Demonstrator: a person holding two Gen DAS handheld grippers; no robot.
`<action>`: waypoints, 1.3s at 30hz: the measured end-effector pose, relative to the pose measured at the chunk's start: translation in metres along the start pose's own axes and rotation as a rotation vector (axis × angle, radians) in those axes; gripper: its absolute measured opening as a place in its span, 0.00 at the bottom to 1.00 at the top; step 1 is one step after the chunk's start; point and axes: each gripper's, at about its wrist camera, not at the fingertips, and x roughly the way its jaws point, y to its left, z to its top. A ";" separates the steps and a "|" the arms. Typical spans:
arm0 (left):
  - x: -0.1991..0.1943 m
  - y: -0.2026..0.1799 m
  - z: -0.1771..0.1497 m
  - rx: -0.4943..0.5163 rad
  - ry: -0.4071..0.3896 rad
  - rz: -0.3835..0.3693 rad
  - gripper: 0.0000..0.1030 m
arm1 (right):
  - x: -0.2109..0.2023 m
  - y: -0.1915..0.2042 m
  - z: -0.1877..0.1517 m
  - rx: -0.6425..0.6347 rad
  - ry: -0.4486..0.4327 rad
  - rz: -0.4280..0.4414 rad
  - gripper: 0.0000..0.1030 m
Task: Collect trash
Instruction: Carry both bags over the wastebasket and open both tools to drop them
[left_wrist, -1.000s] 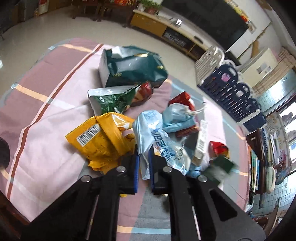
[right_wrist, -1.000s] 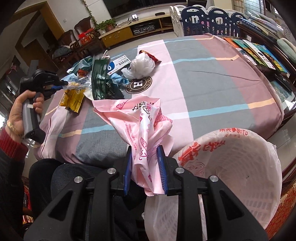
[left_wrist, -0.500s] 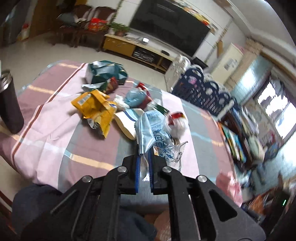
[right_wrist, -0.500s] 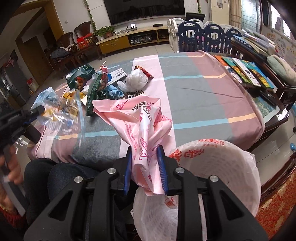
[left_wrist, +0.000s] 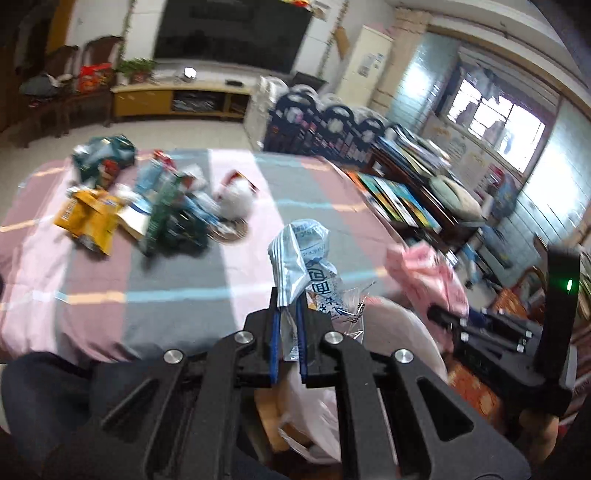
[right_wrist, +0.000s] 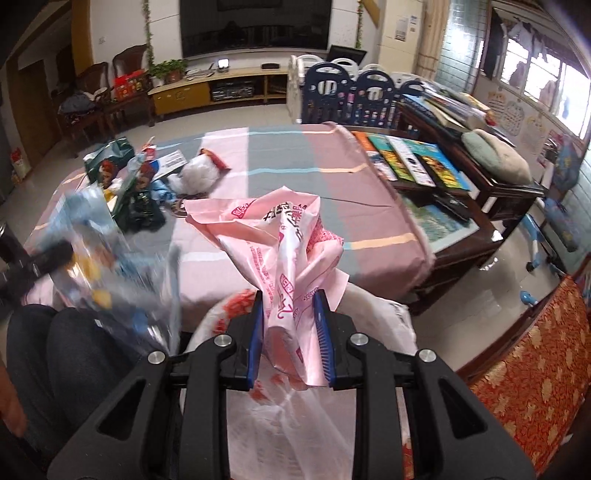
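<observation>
My left gripper (left_wrist: 287, 334) is shut on a pale blue and clear plastic wrapper (left_wrist: 303, 258), held in the air near the table's front edge, above the white trash bag (left_wrist: 399, 332). The wrapper shows blurred in the right wrist view (right_wrist: 110, 266). My right gripper (right_wrist: 290, 334) is shut on the pink plastic bag rim (right_wrist: 280, 243), holding the white bag (right_wrist: 295, 417) open below it. The right gripper also shows in the left wrist view (left_wrist: 491, 332). More trash lies piled on the table's far left: a yellow packet (left_wrist: 86, 218), green packets (left_wrist: 170, 221), a white wad (left_wrist: 236, 199).
The striped tablecloth (left_wrist: 177, 280) covers the table. A dark wooden side table with books (right_wrist: 424, 162) stands to the right. Blue and white baby fence panels (right_wrist: 351, 92) stand behind the table. A red patterned cushion (right_wrist: 535, 369) is at the right. My legs (right_wrist: 55, 350) are below the left.
My left gripper has carried the blue wrapper away from the pile, to the right, toward the bag. The right gripper keeps hold of the pink bag rim.
</observation>
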 end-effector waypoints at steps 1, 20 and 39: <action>0.006 -0.006 -0.005 0.009 0.024 -0.024 0.09 | -0.002 -0.006 -0.001 0.016 -0.005 -0.010 0.26; 0.072 -0.079 -0.047 0.182 0.267 -0.187 0.58 | -0.015 -0.060 -0.021 0.150 -0.025 0.004 0.26; 0.038 -0.052 -0.021 0.153 0.119 0.032 0.71 | -0.009 -0.055 -0.044 0.097 0.063 0.043 0.72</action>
